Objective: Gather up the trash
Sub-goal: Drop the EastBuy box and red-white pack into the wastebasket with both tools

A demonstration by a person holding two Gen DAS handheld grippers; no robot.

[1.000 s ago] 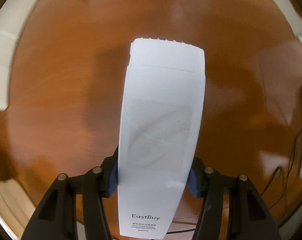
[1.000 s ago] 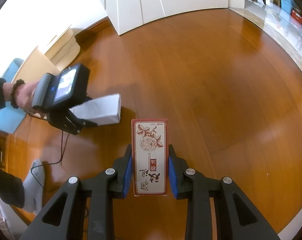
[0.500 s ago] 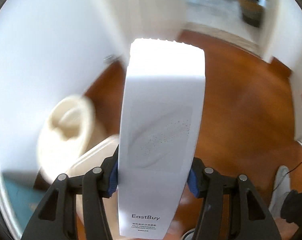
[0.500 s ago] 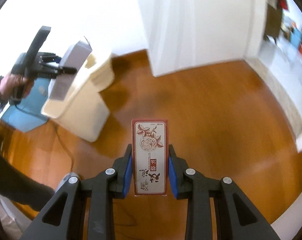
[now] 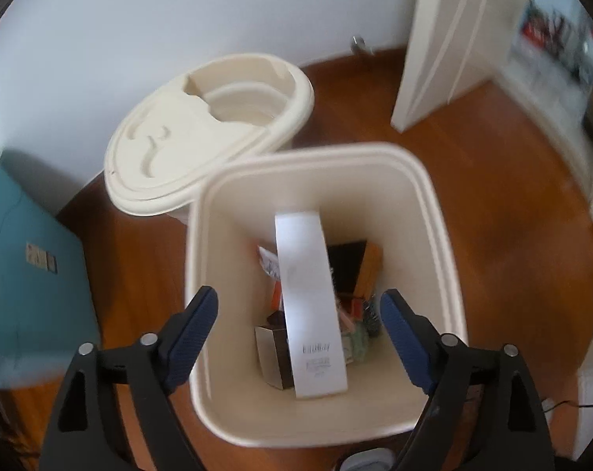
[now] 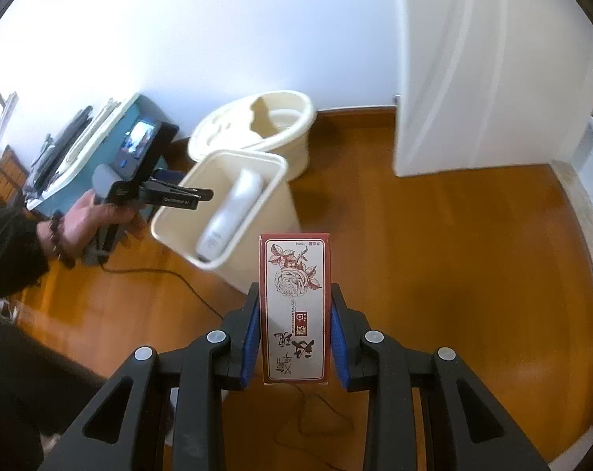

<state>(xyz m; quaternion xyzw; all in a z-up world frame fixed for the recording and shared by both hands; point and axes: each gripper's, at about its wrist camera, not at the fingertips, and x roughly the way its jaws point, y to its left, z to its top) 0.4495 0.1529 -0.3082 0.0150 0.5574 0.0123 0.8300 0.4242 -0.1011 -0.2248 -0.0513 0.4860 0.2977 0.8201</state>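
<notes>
A cream rectangular trash bin [image 5: 422, 180] stands open on the wooden floor, with several bits of packaging at its bottom. A tall white box [image 5: 310, 306] drops inside it, clear of both blue pads. My left gripper [image 5: 298, 306] hangs just above the bin's near side, its jaws opening wide with nothing pressed between them. In the right wrist view the same white box [image 6: 233, 216] is a blur inside the bin [image 6: 265, 212], beside my left gripper [image 6: 202, 195]. My right gripper [image 6: 295, 306] is shut on a red and white rose-printed box [image 6: 294, 310], well short of the bin.
A round cream lidded bucket [image 5: 202, 129] stands behind the bin against the white wall. A teal cabinet [image 5: 25, 259] is at the left, a white door [image 5: 442, 39] at the right. A black cable [image 6: 171, 278] lies on the floor. A sleeve [image 6: 10, 255] and hand hold the left gripper.
Both grippers rose and swung from bare floor toward the bin. My left gripper let go of the white box, which now falls into the bin. The right still clamps the rose box.
</notes>
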